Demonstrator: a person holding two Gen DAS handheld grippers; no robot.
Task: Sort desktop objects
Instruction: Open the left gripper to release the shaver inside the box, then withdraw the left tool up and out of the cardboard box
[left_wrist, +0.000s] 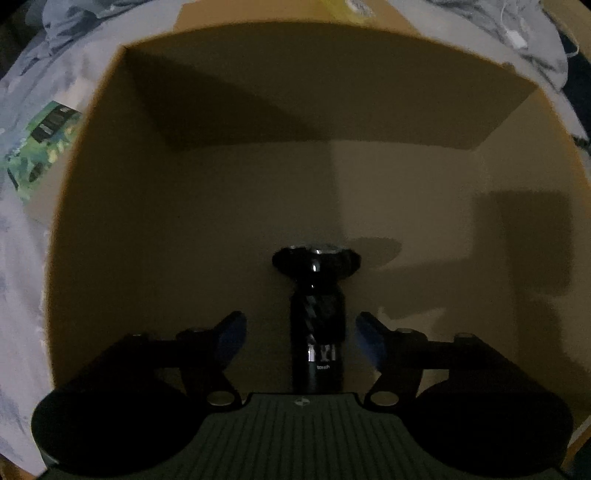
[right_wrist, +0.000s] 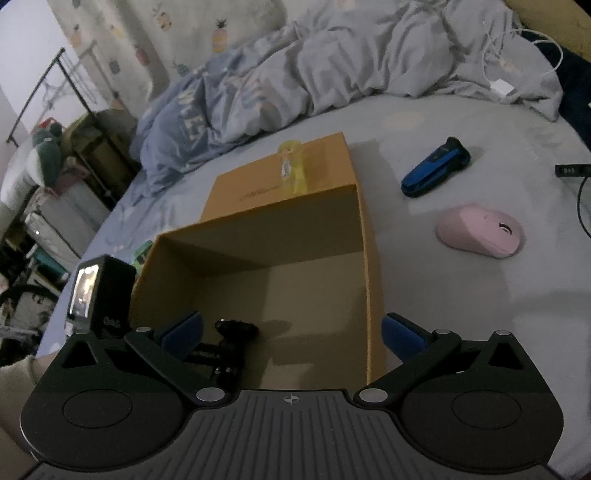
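Note:
A black electric shaver (left_wrist: 317, 317) lies on the floor of an open cardboard box (left_wrist: 258, 192). My left gripper (left_wrist: 301, 334) is open inside the box, its blue pads on either side of the shaver and apart from it. In the right wrist view my right gripper (right_wrist: 291, 332) is open and empty over the box's near edge, and the shaver (right_wrist: 231, 345) shows inside by the left gripper's body (right_wrist: 99, 291). On the bed right of the box (right_wrist: 364, 229) lie a pink mouse (right_wrist: 480, 230) and a blue stapler (right_wrist: 436, 171).
A yellow bottle (right_wrist: 291, 168) lies on the box's flap. A rumpled duvet (right_wrist: 314, 74) fills the far side of the bed. A white charger and cable (right_wrist: 502, 88) lie far right. A green packet (left_wrist: 40, 147) lies left of the box.

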